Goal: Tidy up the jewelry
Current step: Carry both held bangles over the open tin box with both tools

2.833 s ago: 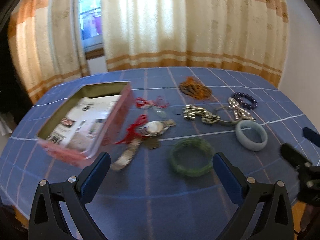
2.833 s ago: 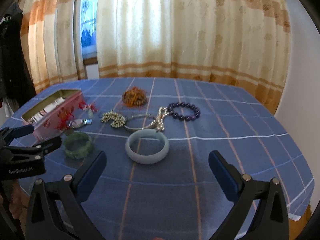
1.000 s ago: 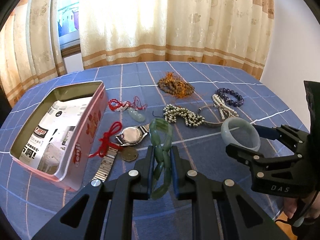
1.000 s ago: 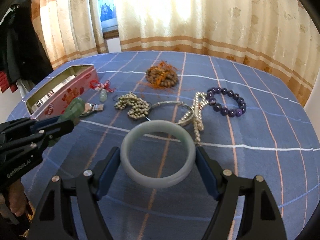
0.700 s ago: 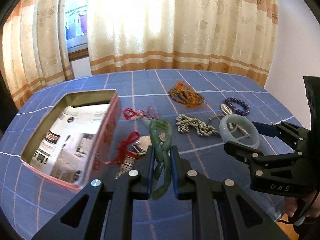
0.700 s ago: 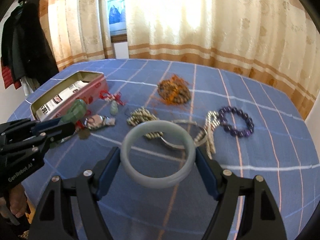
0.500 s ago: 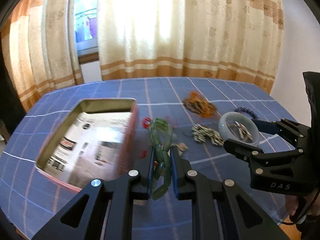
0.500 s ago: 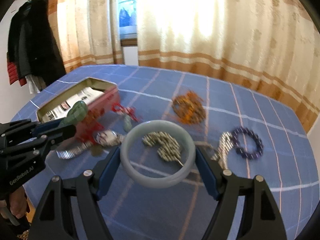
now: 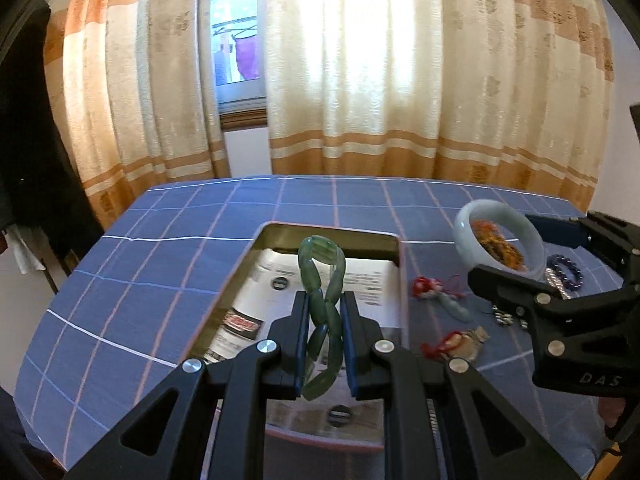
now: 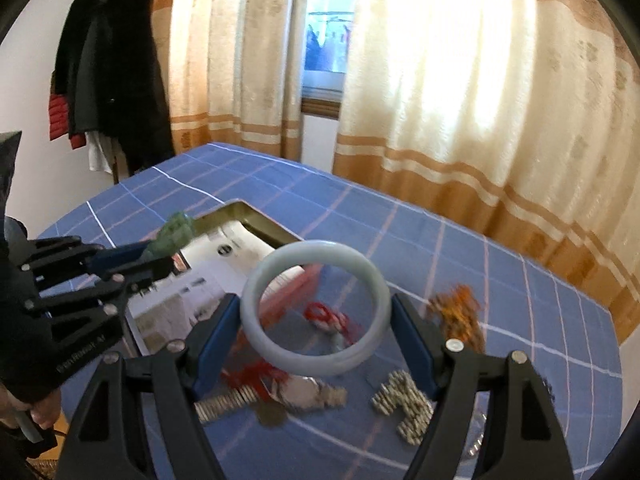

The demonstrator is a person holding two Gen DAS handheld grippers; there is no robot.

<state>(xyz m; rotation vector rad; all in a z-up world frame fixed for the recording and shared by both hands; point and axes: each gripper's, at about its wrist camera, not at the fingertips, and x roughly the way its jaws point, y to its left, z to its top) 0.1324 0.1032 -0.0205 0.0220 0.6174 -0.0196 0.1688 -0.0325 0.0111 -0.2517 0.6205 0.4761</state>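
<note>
Bracelet of green stones sits clamped between the pads of the left tool, its loop squeezed flat and standing upright, long axis running away along the fingers. It hangs directly over the open tin, so the drop looks like a straight release downward; this hand is the nearer of the two to the tin. Bangle, pale and rigid, is held across its width by the right tool, lying nearly flat, just right of the tin's near corner and over the loose pieces, so it likely needs a short shift leftward first. Inside the tin only printed paper shows, no jewelry yet. On the blue counter right of the tin lie a red-cord pendant, a watch, a silver bead chain, orange beads and purple beads.
</note>
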